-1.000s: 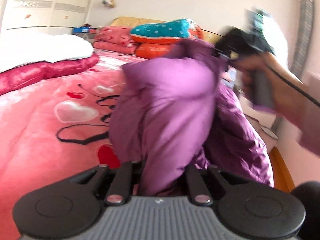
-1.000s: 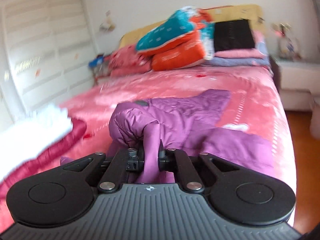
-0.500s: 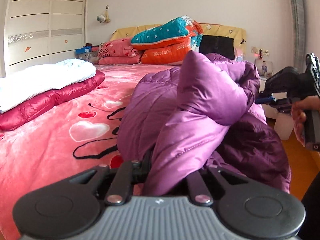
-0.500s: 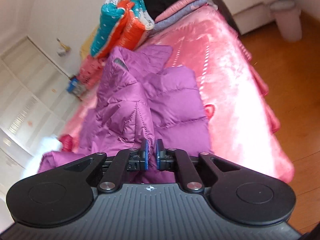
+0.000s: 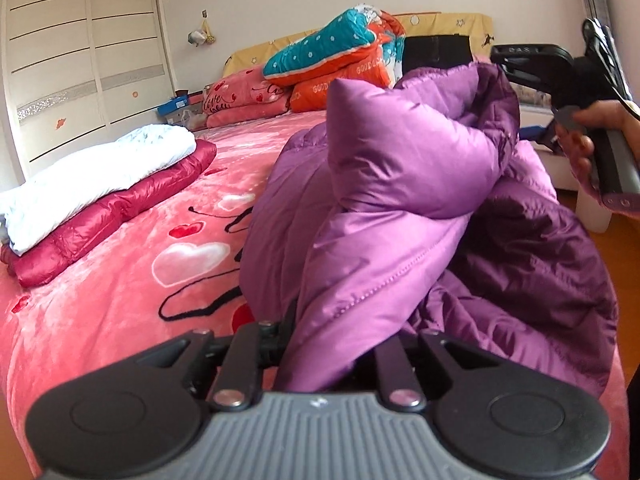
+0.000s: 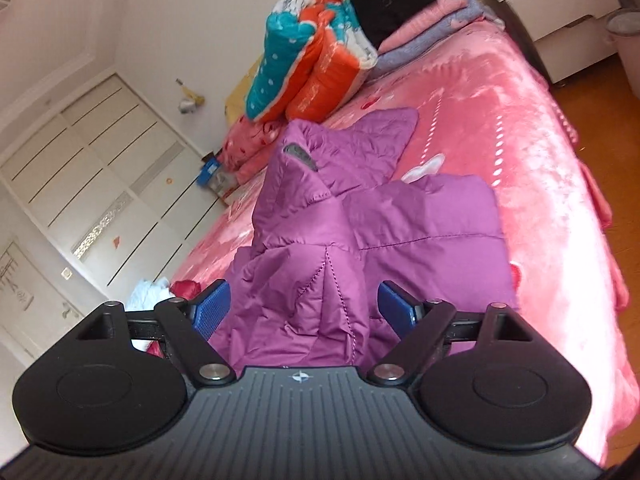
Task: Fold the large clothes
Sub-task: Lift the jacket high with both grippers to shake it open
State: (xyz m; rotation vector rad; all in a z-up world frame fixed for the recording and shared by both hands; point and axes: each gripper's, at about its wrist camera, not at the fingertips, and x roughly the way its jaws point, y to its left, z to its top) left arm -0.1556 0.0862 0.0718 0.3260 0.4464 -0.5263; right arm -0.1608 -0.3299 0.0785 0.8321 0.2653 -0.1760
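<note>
A purple down jacket (image 5: pixel 404 200) lies bunched on the pink bed (image 5: pixel 120 280); it also shows in the right wrist view (image 6: pixel 360 224). My left gripper (image 5: pixel 332 344) is shut on a fold of the jacket, and the fabric hides its fingertips. My right gripper (image 6: pixel 304 308) is open, its blue pads (image 6: pixel 212 312) spread either side of a jacket fold without pinching it. The right gripper also shows in the left wrist view (image 5: pixel 532 128), at the jacket's far right side.
Folded white and red jackets (image 5: pixel 100 184) are stacked at the bed's left. Pillows and quilts (image 5: pixel 332 64) pile at the headboard. A white wardrobe (image 5: pixel 80 80) stands left. A nightstand (image 6: pixel 560 12) and wooden floor (image 6: pixel 624 200) lie right of the bed.
My right gripper has opened and let go of the jacket fold that it pinched before. The jacket has settled lower onto the bed. My left gripper keeps its hold.
</note>
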